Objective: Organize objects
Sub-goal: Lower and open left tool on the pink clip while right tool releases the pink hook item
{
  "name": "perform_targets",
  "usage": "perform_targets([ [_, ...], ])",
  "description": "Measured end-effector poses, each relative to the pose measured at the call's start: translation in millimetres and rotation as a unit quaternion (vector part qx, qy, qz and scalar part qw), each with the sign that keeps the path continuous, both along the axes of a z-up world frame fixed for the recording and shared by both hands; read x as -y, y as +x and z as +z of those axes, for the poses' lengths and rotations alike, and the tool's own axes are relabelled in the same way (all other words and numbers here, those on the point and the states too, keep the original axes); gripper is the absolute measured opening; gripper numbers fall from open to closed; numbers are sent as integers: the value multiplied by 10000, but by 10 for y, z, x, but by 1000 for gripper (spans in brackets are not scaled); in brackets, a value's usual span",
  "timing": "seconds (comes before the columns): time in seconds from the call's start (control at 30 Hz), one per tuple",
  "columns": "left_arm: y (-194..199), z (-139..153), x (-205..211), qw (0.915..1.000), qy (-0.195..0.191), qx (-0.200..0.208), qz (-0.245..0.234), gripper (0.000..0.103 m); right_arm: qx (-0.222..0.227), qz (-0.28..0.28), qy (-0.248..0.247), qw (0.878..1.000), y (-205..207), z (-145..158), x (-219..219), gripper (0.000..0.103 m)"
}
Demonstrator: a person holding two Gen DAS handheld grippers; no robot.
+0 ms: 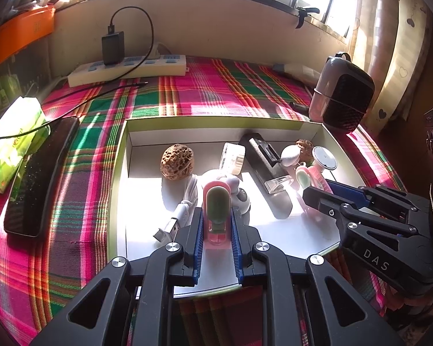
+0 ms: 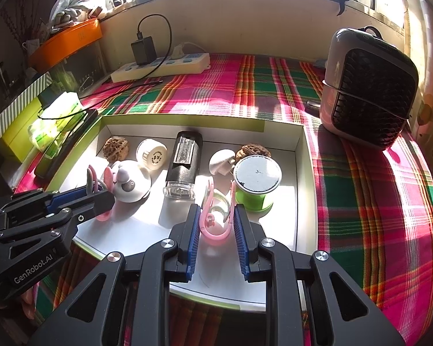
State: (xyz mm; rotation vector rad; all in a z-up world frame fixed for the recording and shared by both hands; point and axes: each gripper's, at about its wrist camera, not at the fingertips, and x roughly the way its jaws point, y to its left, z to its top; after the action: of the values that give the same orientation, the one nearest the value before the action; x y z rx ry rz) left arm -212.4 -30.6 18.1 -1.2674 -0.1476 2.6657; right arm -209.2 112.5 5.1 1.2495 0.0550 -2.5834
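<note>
Left gripper (image 1: 216, 225) jaws clamped on a pink clip (image 1: 215, 201) over the white tray (image 2: 300, 173), right gripper (image 2: 216, 225) jaws clamped on another pink clip (image 2: 215, 216) beside the green spool (image 2: 255, 184), walnut (image 1: 177, 165), black lighter (image 2: 184, 155), plaid tabletop (image 1: 72, 173)

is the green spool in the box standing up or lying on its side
Standing up: the green spool rests on one end in the white box, its round flat top facing upward.
</note>
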Motion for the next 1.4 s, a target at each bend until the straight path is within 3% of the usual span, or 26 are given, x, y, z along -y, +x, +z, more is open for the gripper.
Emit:
perform_targets([
  [0.63, -10, -37, -13, 10000, -17, 36, 5, 18, -17, -38, -47, 10000, 14, 0, 4, 25],
  [0.83, 3, -23, -24, 10000, 36, 18, -29, 23, -25, -44, -63, 10000, 18, 6, 1, 26],
  [0.97, 14, -12, -19, 10000, 35, -3, -6, 24, -40, -77, -88, 9999, 25, 21, -5, 36],
  [1.4, 127, 94, 8, 9998, -3, -183, 74, 30, -183, -91, -142, 9997, 143, 99, 2, 41],
])
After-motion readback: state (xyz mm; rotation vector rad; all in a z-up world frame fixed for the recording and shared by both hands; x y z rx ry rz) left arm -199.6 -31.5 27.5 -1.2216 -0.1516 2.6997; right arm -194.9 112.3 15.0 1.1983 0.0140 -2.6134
